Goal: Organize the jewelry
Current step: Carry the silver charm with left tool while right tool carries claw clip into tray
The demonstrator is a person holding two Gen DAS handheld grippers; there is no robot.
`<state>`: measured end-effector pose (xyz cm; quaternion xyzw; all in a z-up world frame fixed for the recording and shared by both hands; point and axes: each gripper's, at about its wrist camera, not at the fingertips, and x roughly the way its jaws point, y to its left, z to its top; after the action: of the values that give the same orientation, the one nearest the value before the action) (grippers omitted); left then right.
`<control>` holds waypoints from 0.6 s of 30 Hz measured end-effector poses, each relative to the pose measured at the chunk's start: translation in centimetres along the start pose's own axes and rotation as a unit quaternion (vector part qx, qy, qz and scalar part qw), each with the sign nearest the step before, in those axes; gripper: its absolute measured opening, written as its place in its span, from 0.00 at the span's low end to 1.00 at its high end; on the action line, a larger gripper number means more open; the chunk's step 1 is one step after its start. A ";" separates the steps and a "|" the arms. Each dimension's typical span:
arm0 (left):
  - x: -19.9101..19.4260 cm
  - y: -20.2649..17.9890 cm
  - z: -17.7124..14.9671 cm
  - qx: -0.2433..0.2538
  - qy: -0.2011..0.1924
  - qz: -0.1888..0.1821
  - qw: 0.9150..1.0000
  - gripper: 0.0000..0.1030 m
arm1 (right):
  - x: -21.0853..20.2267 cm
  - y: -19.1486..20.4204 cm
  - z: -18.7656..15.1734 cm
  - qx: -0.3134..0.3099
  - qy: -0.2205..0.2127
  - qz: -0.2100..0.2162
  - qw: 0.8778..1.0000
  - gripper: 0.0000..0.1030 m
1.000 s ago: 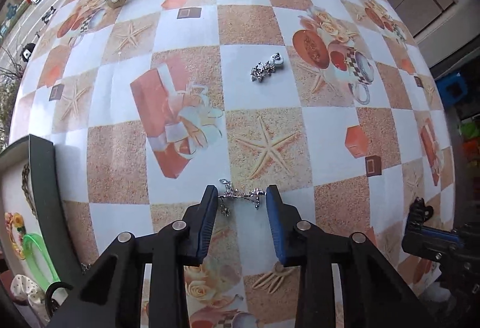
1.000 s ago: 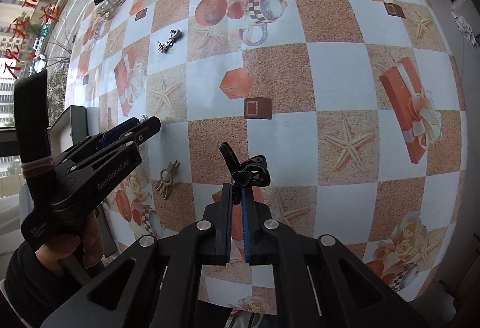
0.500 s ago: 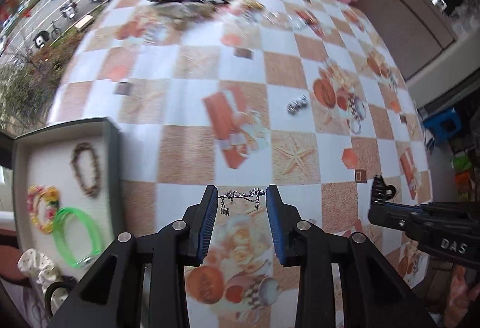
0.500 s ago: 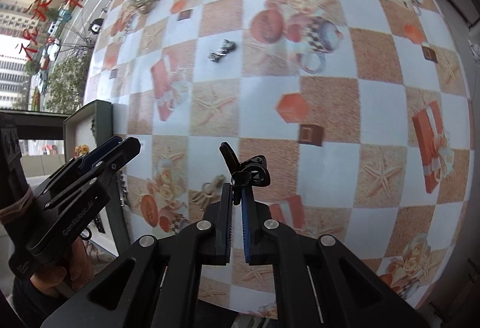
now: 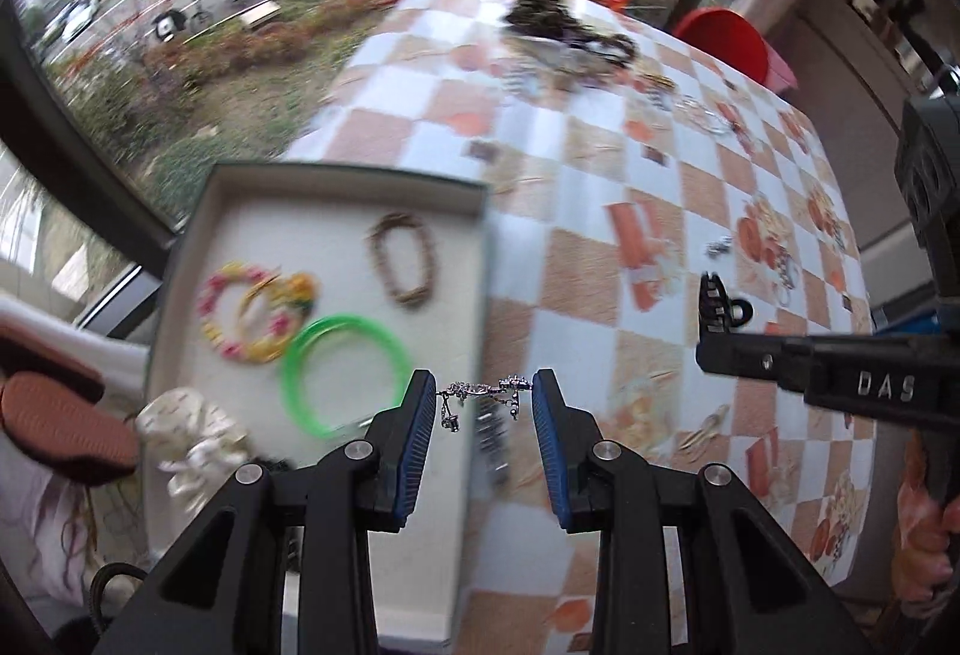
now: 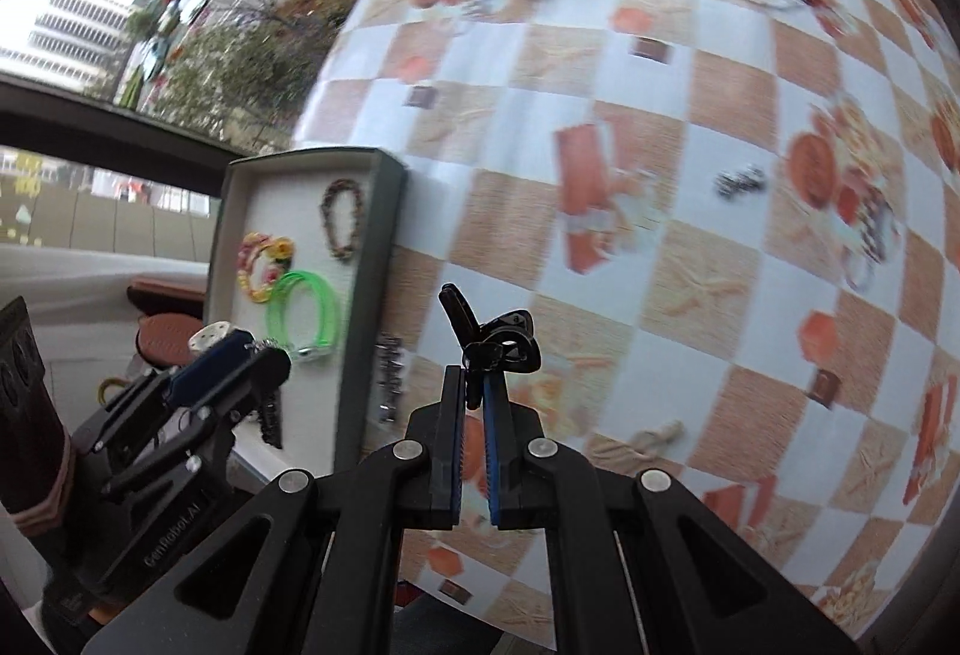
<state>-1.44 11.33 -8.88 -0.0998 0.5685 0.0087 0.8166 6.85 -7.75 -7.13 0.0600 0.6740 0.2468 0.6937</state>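
Over the tray's right rim, my left gripper pinches a silver chain piece stretched between its blue pads, above the tray holding the green bangle and brown bracelet. My right gripper is clamped on a black hair clip above the table near its left edge; another silver piece lies mid-table.

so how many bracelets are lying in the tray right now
3 clear ones: brown beaded bracelet at the far end, yellow-pink flower bracelet at mid-left, green bangle nearest. More may hide behind the tongs.
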 end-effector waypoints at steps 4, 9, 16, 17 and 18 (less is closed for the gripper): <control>-0.1 2.7 -1.4 -0.026 0.006 0.011 1.000 0.36 | 1.6 3.4 1.0 -0.037 0.014 0.007 0.999 0.06; 0.5 5.0 -3.2 -0.048 0.020 0.019 0.998 0.36 | 3.6 7.0 1.8 -0.075 0.032 0.015 0.997 0.06; 2.5 6.2 -5.3 -0.056 0.045 0.023 0.997 0.36 | 6.4 9.9 3.2 -0.103 0.050 0.007 0.993 0.06; 2.9 6.2 -5.6 -0.053 0.050 0.025 0.997 0.36 | 6.9 10.1 3.6 -0.105 0.052 0.004 0.993 0.06; 3.3 6.2 -5.7 -0.051 0.053 0.026 0.997 0.36 | 7.3 10.3 3.8 -0.105 0.054 0.002 0.993 0.06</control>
<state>-6.40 16.07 -14.78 -0.1268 0.6120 0.0536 0.7788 7.63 5.25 -9.12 -0.0252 0.6808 0.3203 0.6583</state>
